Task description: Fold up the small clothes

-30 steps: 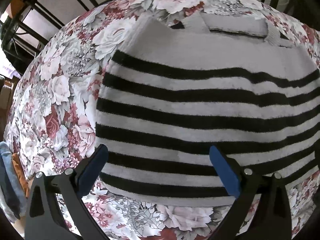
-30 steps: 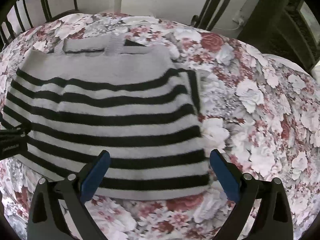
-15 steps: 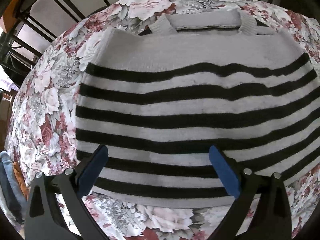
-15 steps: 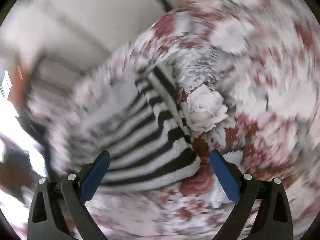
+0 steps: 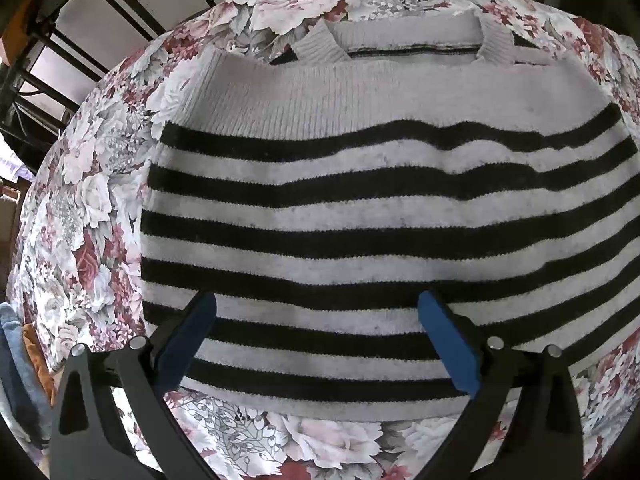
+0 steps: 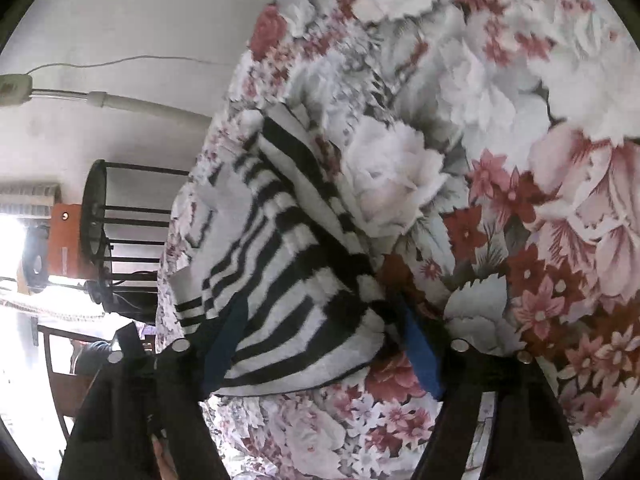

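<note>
A white knitted sweater with black stripes (image 5: 360, 216) lies flat on the floral cloth (image 5: 92, 208), its neck at the far side and sleeves folded in. My left gripper (image 5: 316, 320) is open, hovering over the sweater's near hem. In the right wrist view the camera is rolled sideways; my right gripper (image 6: 320, 332) is open with its jaws on either side of the sweater's lower right corner (image 6: 304, 320), the cloth between the blue pads (image 6: 420, 352).
Dark metal chair frames (image 5: 60, 44) stand behind the table at the far left. A pile of blue and orange clothes (image 5: 20, 364) lies off the table's left edge. The floral cloth (image 6: 520, 160) stretches to the right of the sweater.
My right gripper has rolled sideways and moved down to the sweater's right corner, the jaws now around the fabric edge. My left gripper has shifted right over the hem.
</note>
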